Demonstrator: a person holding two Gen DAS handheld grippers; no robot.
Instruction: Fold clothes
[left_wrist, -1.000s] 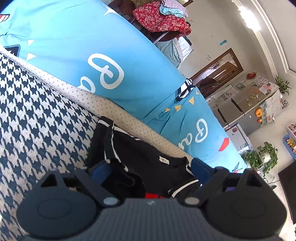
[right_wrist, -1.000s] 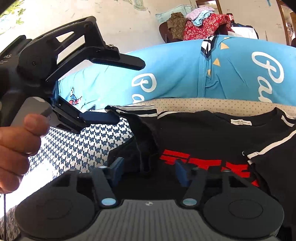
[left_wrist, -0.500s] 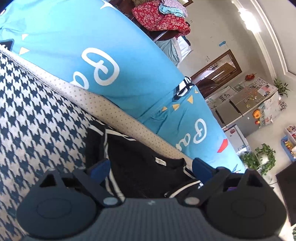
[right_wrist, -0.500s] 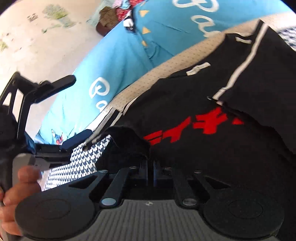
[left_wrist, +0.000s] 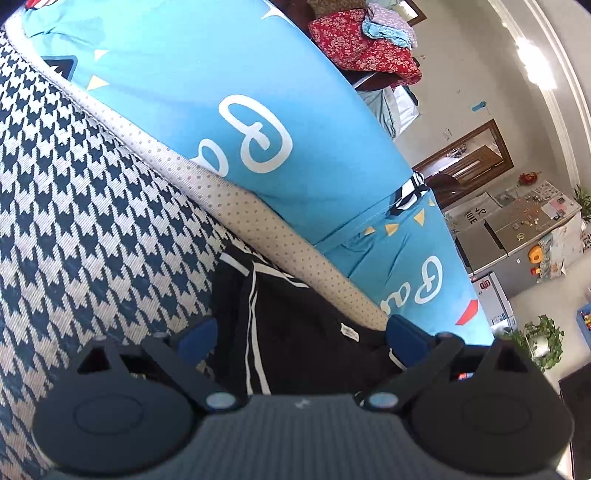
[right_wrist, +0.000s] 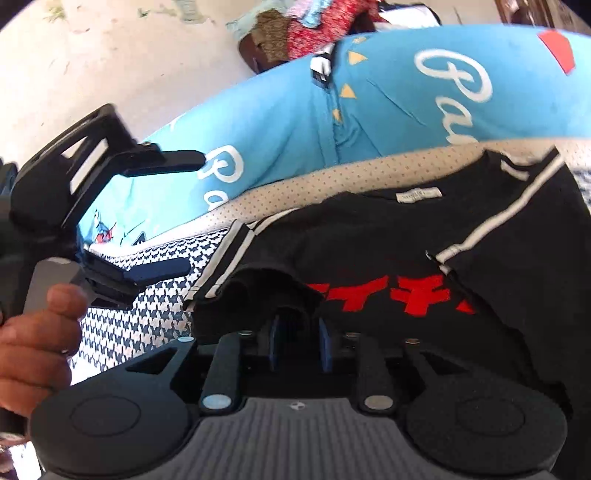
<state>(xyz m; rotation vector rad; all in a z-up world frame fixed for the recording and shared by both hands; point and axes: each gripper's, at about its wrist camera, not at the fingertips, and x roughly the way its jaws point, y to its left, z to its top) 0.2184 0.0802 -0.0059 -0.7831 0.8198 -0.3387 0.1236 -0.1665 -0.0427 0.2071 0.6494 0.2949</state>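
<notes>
Right wrist view: black shirt lies flat on the houndstooth cover, collar towards the blue cushions.
Right gripper: jaws opening, a narrow gap between the blue pads; a bunched fold of sleeve sits just ahead of the tips, and whether any cloth is between them is hard to tell under that hump.
Left gripper: jaws spread wide and opening, nothing pinched, hovering over the shirt's striped sleeve edge.
Hand: wrapped on the left gripper's handle.
Key relation: the sleeve fold lies straight ahead of the right jaws, touching or nearly so; the shirt's long axis runs across them, so the right hand looks nearer for the next fold.
</notes>
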